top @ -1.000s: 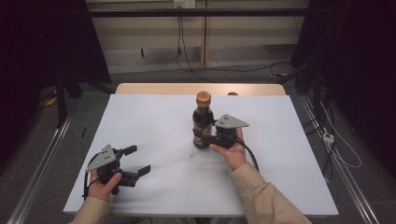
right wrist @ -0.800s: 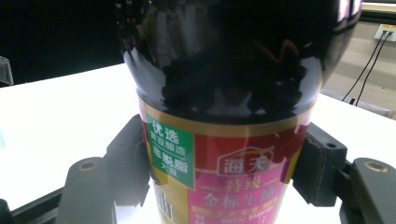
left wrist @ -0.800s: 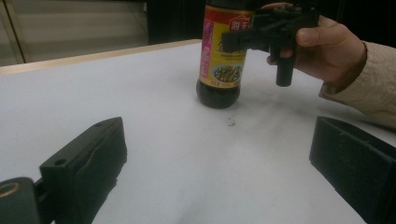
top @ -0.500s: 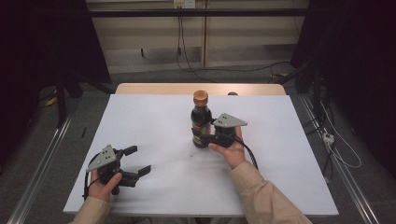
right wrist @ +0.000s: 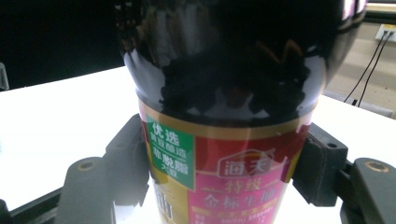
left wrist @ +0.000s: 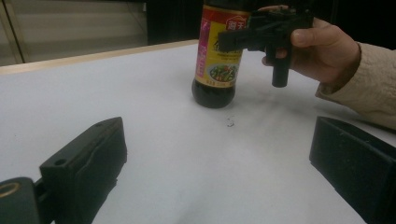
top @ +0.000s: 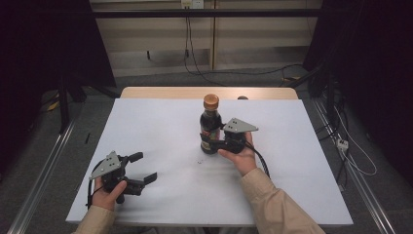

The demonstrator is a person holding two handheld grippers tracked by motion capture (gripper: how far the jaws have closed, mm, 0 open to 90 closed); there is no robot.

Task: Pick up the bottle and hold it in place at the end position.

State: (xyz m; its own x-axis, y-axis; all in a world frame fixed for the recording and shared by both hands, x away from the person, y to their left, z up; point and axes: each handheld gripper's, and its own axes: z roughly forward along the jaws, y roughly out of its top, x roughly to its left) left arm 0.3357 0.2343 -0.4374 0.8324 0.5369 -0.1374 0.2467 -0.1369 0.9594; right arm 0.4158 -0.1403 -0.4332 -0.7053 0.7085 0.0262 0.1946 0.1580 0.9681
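Upright, our dark glass sauce bottle [top: 211, 127] with orange cap [top: 211, 101] stands mid-table on the white tabletop [top: 160, 131], long axis vertical, our right gripper [top: 210, 144] clamping its labelled body, our left gripper [top: 142, 167] gaping wide, cap cropped in both gripper views.

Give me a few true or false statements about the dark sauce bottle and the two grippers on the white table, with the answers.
1. The dark glass sauce bottle with the orange cap stands upright on the white table. True.
2. The right gripper is clamped on the bottle's labelled body. True.
3. The left gripper holds the bottle's cap. False: its jaws are open with nothing between them, well apart from the bottle.
4. The bottle's cap is off. False: it sits on the neck.
5. The bottle's label is red and gold. True.
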